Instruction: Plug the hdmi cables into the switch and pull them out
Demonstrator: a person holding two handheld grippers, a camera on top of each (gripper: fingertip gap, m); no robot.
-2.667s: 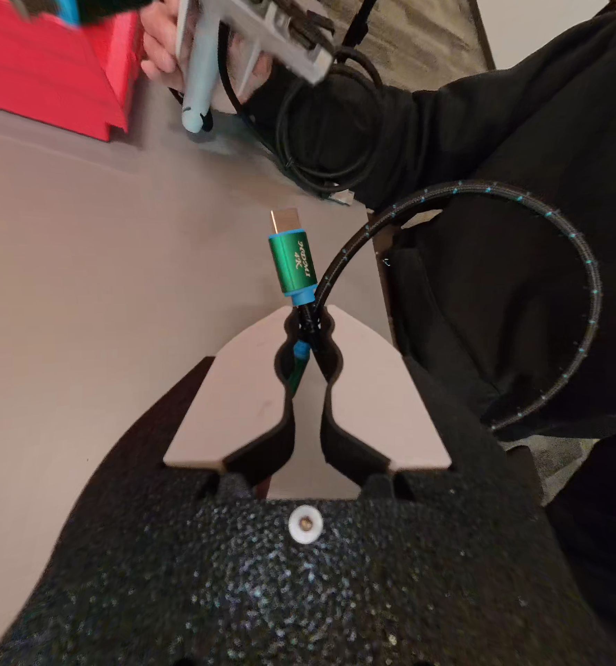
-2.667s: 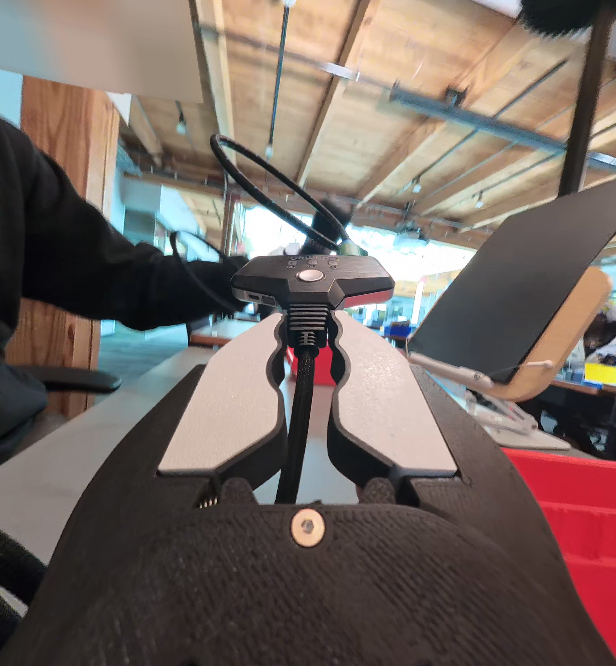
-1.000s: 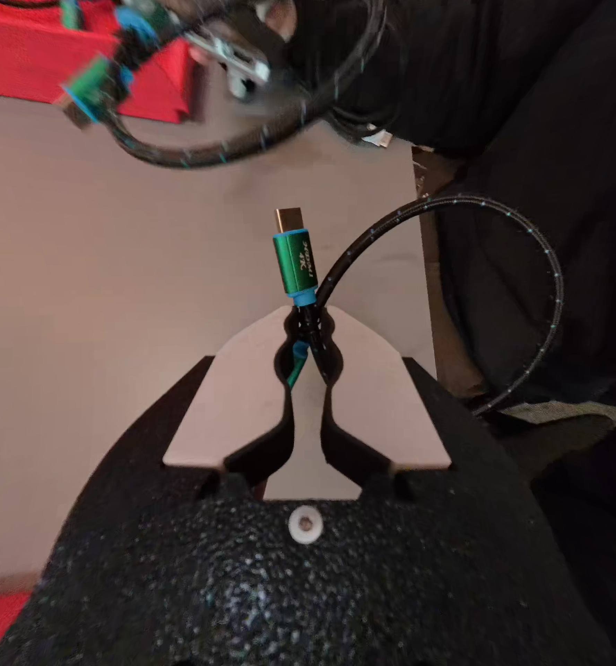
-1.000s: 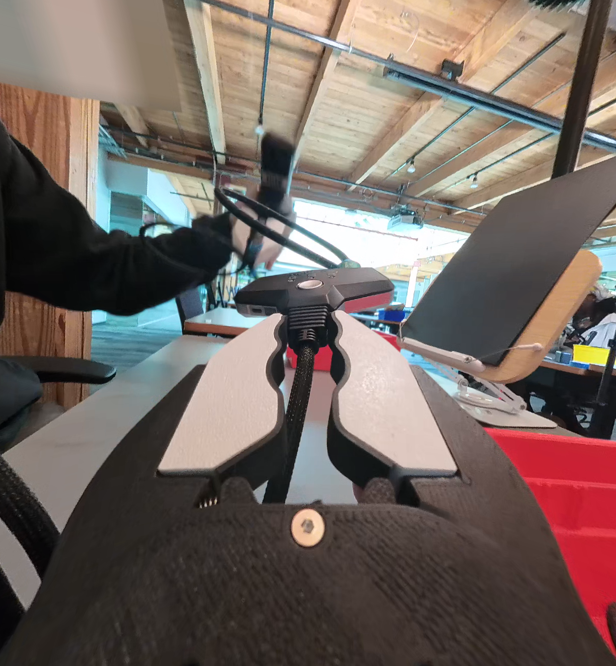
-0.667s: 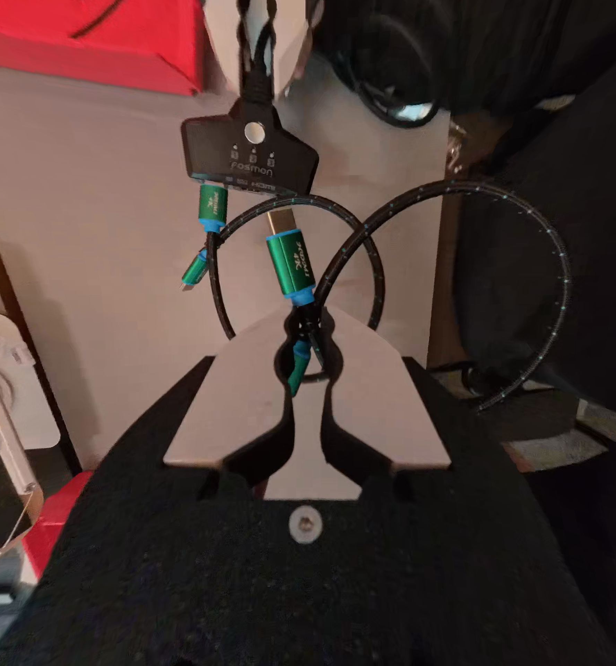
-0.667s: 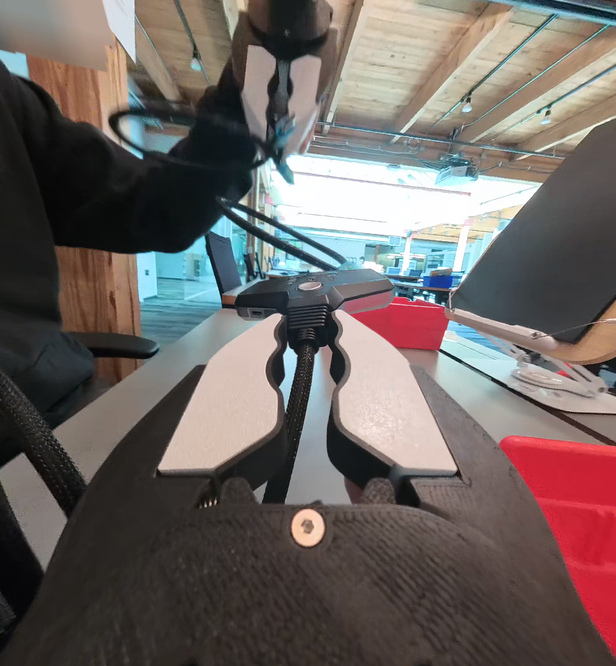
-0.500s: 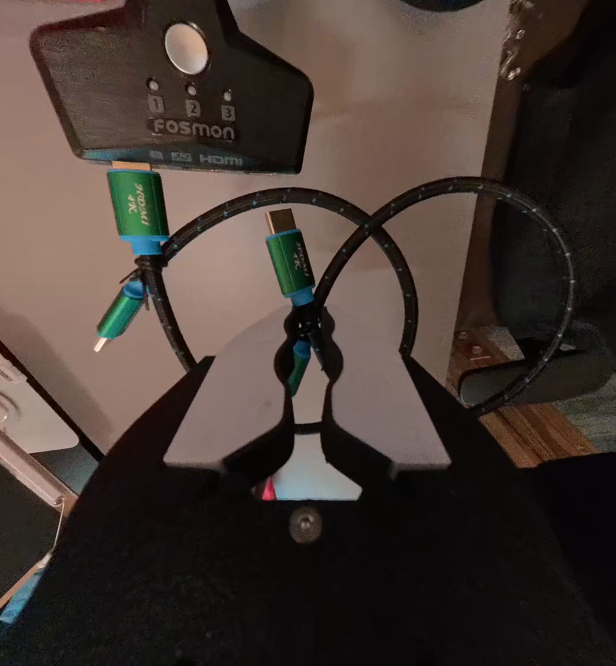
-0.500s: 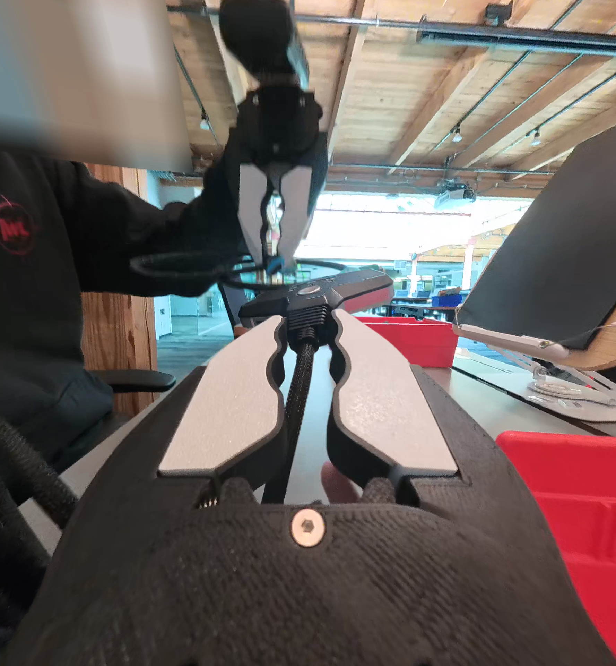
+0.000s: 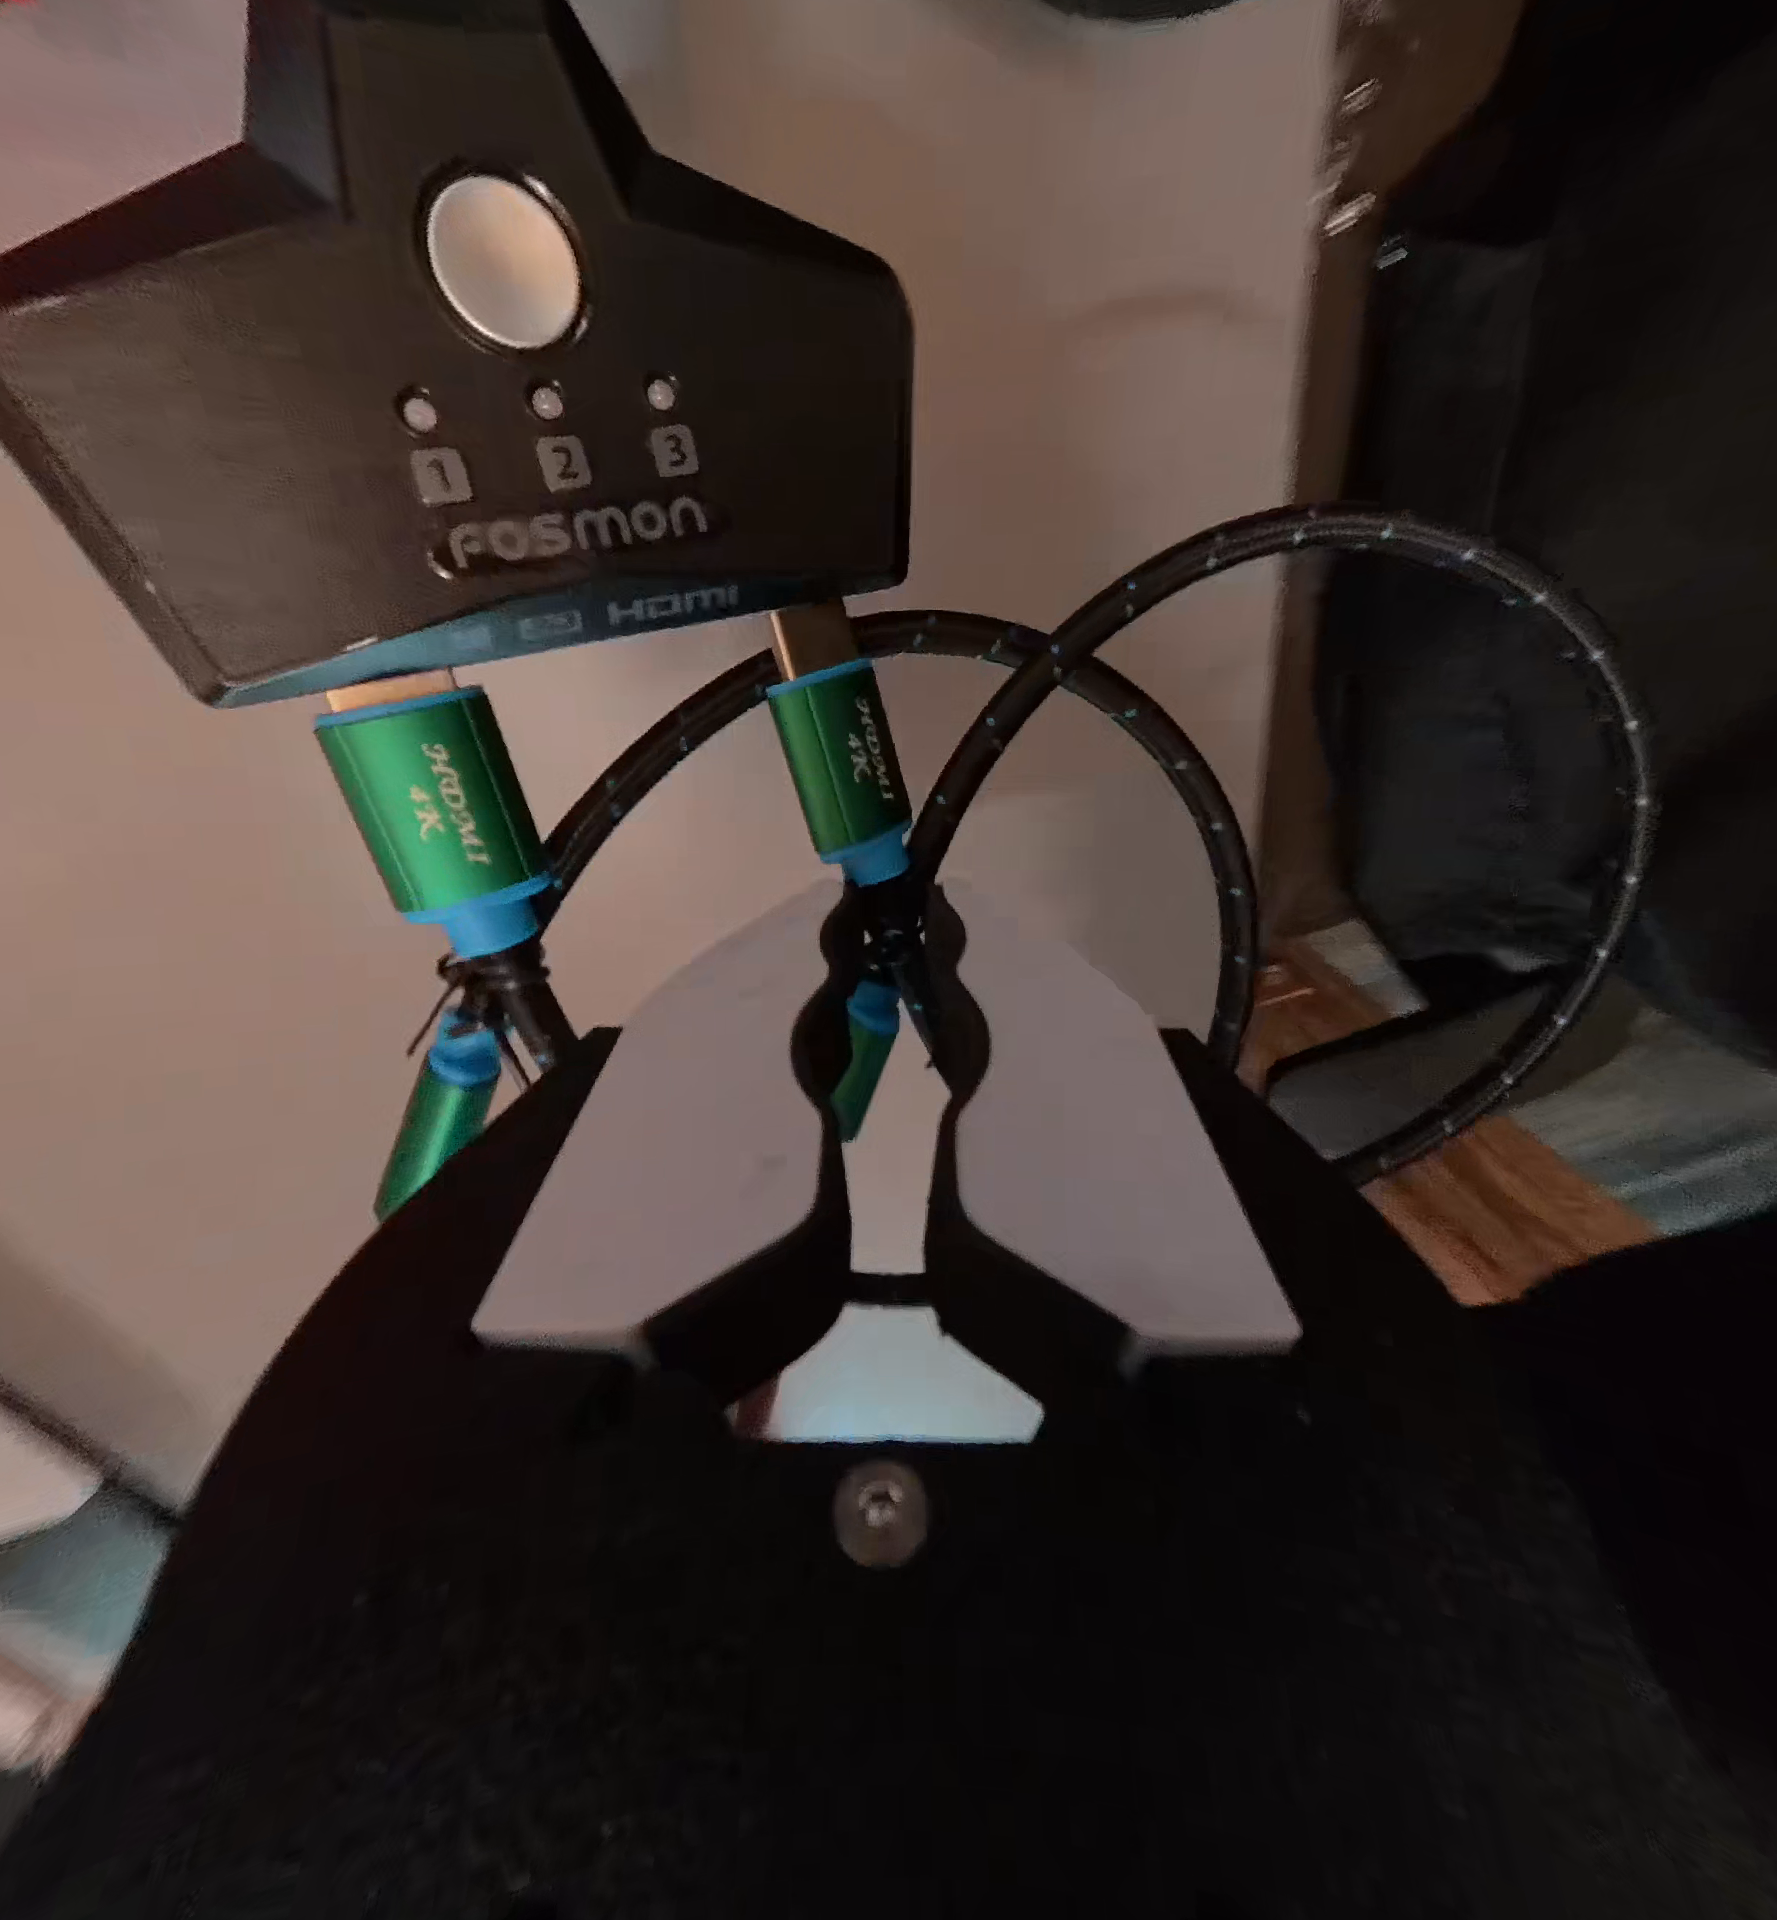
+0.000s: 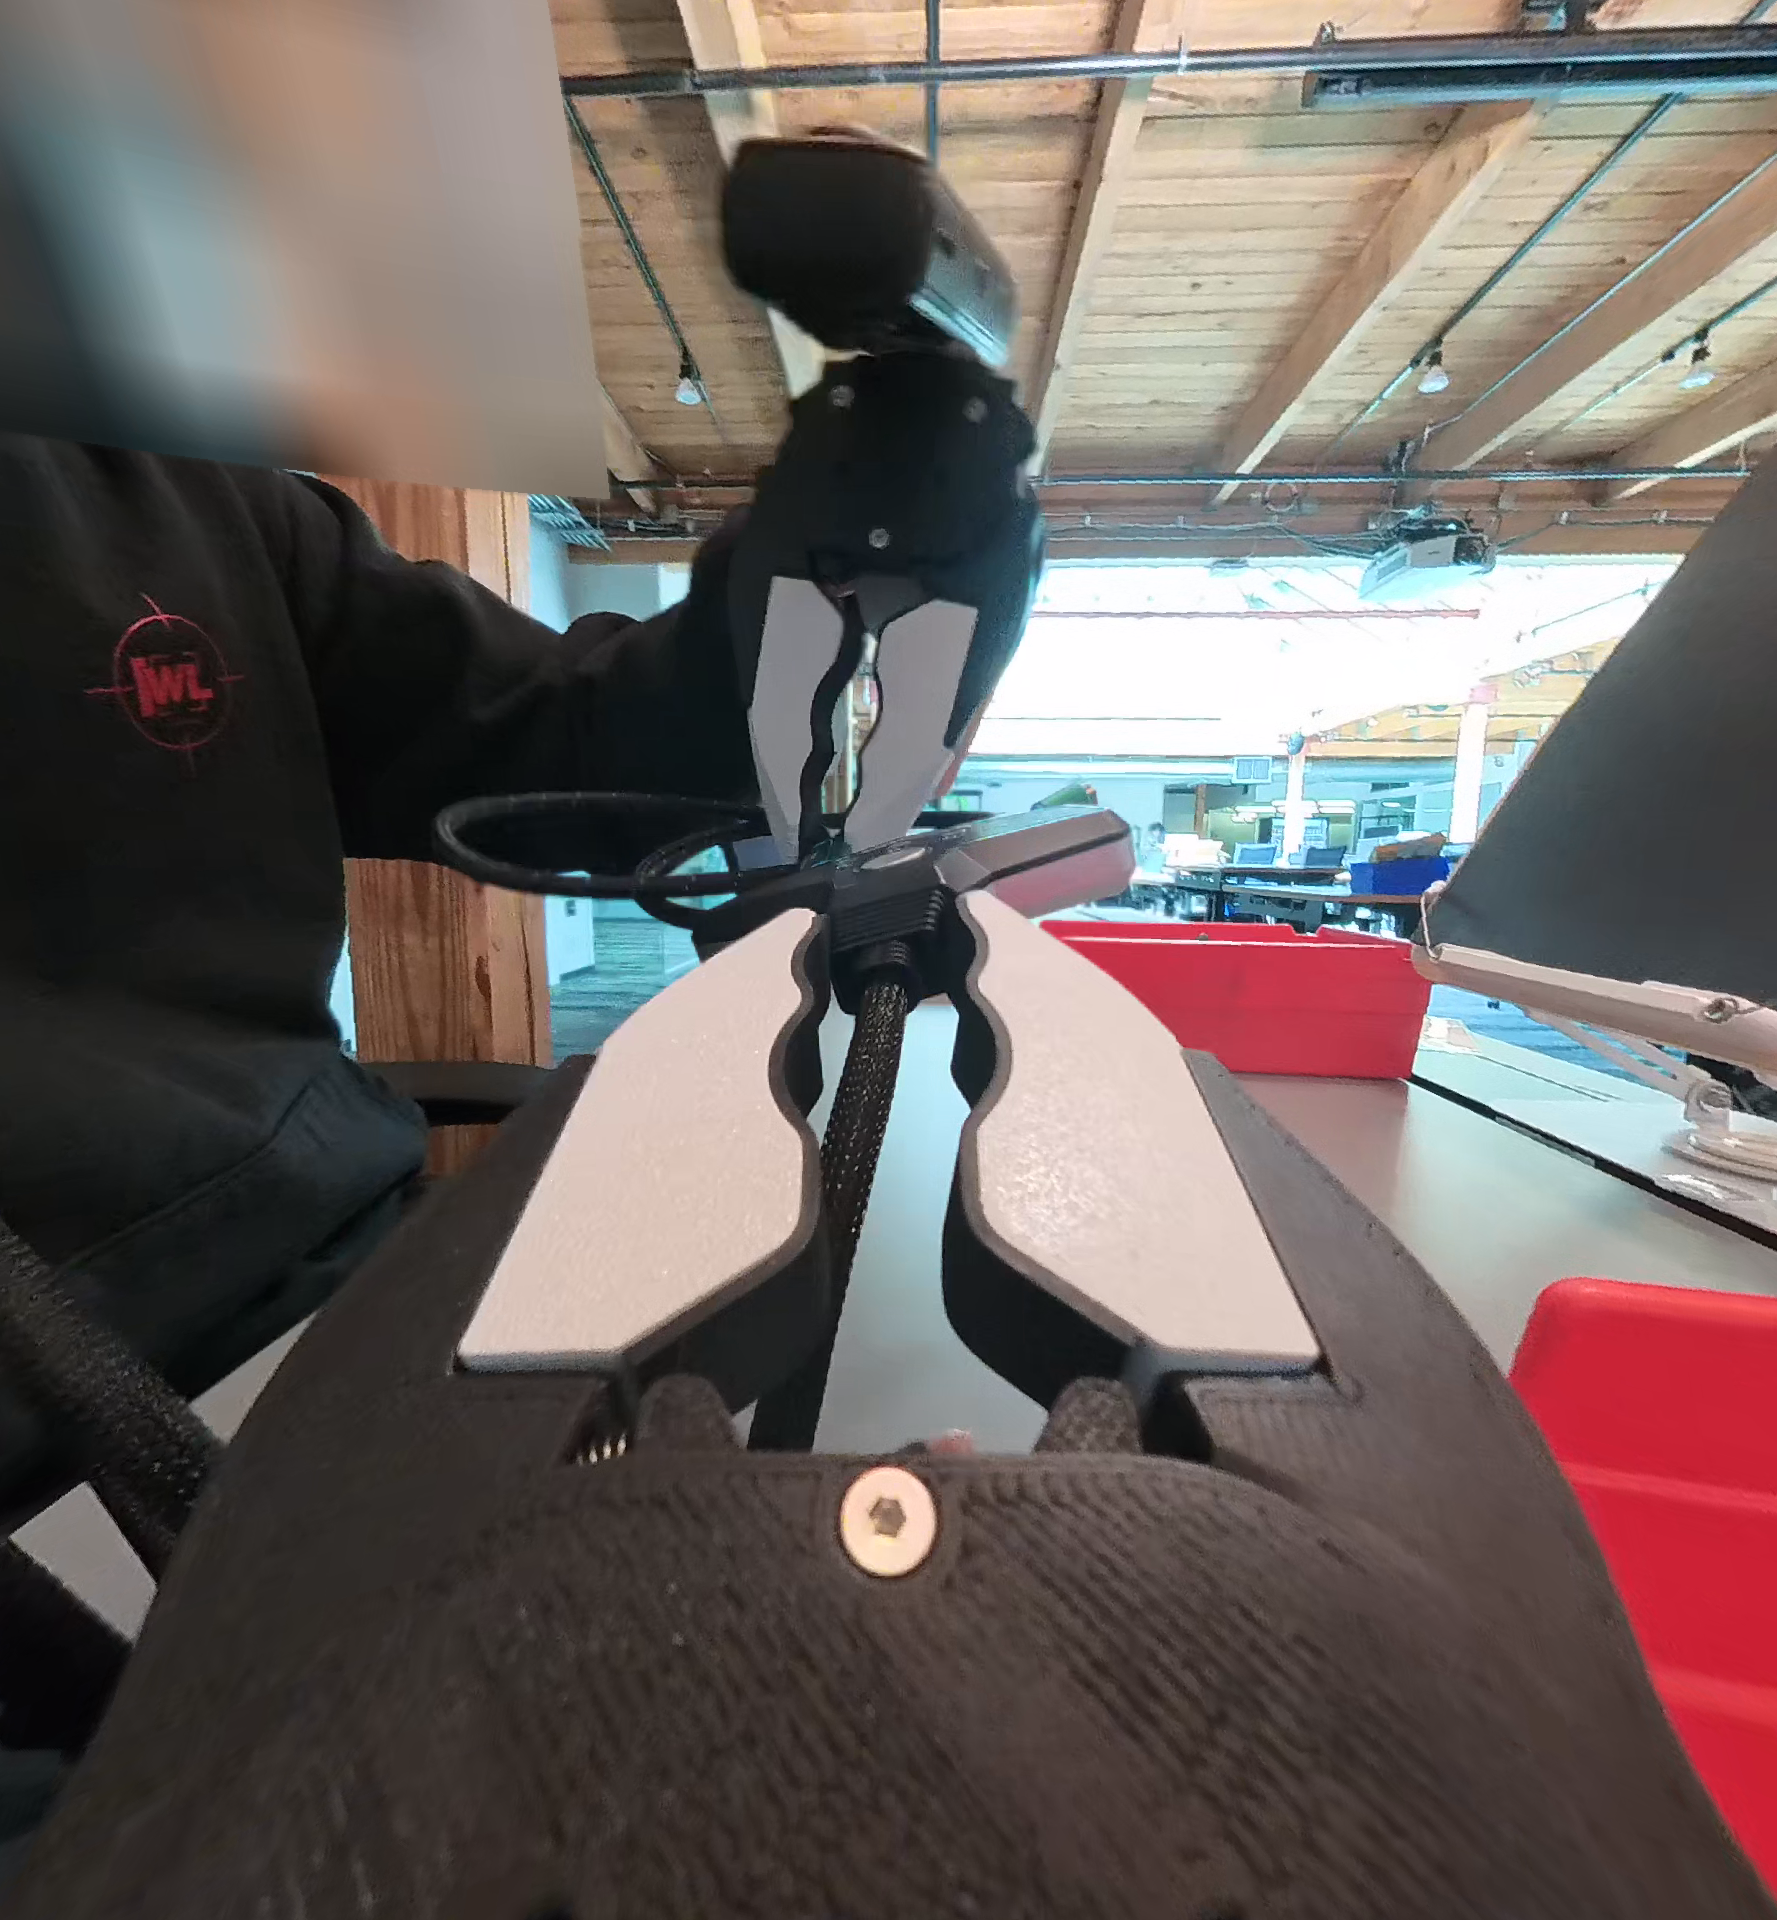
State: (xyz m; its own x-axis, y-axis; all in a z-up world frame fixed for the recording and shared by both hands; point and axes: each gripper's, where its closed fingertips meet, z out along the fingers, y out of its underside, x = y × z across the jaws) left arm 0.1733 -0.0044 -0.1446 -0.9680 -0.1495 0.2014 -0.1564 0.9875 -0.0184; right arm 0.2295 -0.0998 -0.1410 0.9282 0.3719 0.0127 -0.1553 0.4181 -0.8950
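The black HDMI switch hangs above the pale table in the left wrist view. One green HDMI plug sits in its left port. My left gripper is shut on the braided cable just behind a second green plug, whose metal tip touches the switch's right port. My right gripper is shut on the switch's own black cable at its strain relief and holds the switch off the table. The left gripper shows there, pointing down at the switch.
Braided cable loops hang to the right of the switch. Red bins stand on the table ahead and at the right. A dark tablet on a stand is at the far right. A person's black sleeve is on the left.
The left gripper has swung over the switch and moved closer; its green plug went from clear of the switch to touching the right port. The right gripper keeps holding the switch.
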